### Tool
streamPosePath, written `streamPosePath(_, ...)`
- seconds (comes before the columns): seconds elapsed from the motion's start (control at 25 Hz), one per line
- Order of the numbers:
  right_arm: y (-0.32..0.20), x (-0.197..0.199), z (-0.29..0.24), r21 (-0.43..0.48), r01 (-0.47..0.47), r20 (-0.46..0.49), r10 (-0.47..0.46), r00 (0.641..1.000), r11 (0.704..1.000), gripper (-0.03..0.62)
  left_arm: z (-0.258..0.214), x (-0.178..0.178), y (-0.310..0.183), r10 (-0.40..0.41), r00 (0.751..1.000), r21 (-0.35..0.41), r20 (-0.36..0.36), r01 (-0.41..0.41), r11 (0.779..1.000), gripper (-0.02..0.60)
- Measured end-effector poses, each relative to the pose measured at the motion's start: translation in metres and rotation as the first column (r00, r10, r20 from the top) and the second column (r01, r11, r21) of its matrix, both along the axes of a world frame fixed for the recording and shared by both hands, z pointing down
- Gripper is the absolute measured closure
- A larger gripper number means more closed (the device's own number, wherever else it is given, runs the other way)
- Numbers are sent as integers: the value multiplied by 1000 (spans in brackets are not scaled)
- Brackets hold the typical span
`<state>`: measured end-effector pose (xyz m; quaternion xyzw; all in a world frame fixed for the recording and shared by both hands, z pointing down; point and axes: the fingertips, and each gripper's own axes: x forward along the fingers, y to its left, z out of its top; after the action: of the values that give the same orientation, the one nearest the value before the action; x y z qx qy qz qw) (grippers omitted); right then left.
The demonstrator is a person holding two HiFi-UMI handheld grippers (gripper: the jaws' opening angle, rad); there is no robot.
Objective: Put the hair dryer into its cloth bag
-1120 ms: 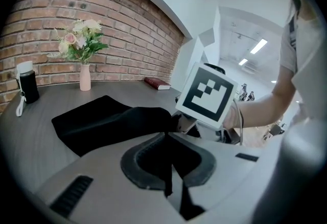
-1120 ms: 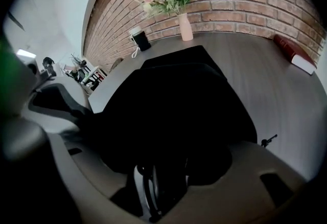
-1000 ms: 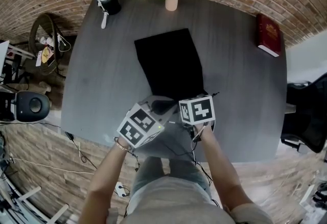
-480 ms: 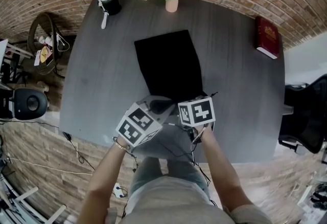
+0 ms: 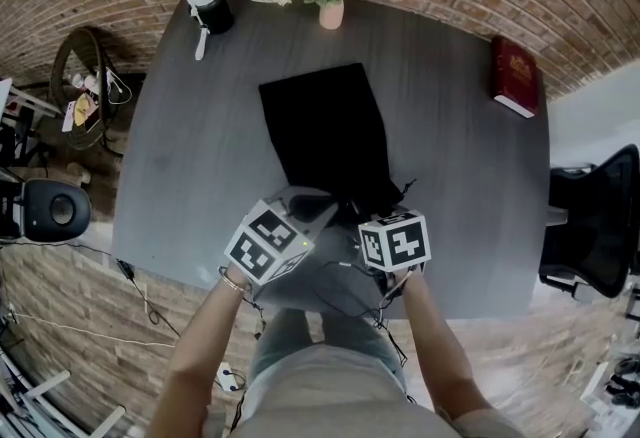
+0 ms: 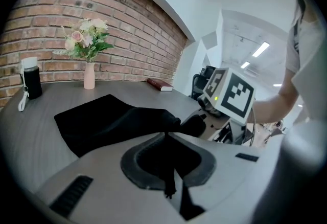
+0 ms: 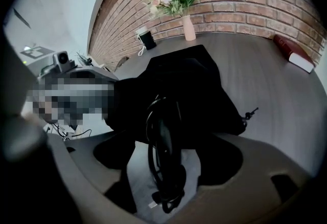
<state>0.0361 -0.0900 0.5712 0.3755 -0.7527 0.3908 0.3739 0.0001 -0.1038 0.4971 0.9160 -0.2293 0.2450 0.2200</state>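
Since earlier frame right tool [image 7: 166, 162] backed off toward near desk [image 5: 460, 156] edge, jaws just been opening, now wide and released; dryer [image 7: 163, 136] handle with wound cord lies loose between them, rest of it inside bag [image 5: 325, 131] mouth. Left tool [image 6: 167, 151] unmoved, clenched on bag hem

The cloth bag [image 5: 325, 131] lies in the middle of the desk [image 5: 470, 176], with its mouth toward the near edge. The hair dryer [image 7: 163, 151] sticks out of this mouth, close to the near edge. A vase [image 5: 330, 13] stands at the middle of the far edge, a container [image 5: 210, 4] at the far left corner, and a book [image 5: 517, 76] near the far right corner. A chair [image 5: 590, 226] stands to the right of the desk.
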Motion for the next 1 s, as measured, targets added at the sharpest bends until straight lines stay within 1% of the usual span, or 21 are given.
streamPosePath(0.16,13,10,-2,8,-12,4,12,1000,1000,220,1,-1,-1,6,1000,-2,5,-6,1000,566)
streamPosePath(0.36,34,15,4,-20,25,-3,-25,1000,999,221,1,-1,-2,1,1000,-9,-1,-1,1000,566)
streamPosePath(0.44,40,17,7,-19,40,-14,-41,999,999,232,2,0,-3,2,1000,-12,-2,-2,1000,566)
streamPosePath(0.6,43,19,13,8,59,-48,-59,997,998,285,6,1,-3,4,1000,-20,-4,-4,1000,566)
streamPosePath(0.72,36,19,20,11,66,-85,-65,994,998,314,8,1,-3,3,1000,-26,-7,-3,1000,566)
streamPosePath(0.88,34,15,26,-7,105,-132,-105,986,994,439,9,3,-5,1,1000,-27,-8,-1,1000,566)
streamPosePath(1.0,34,16,30,-10,124,-177,-124,976,992,447,9,2,-6,0,1000,-28,-12,-1,1000,566)
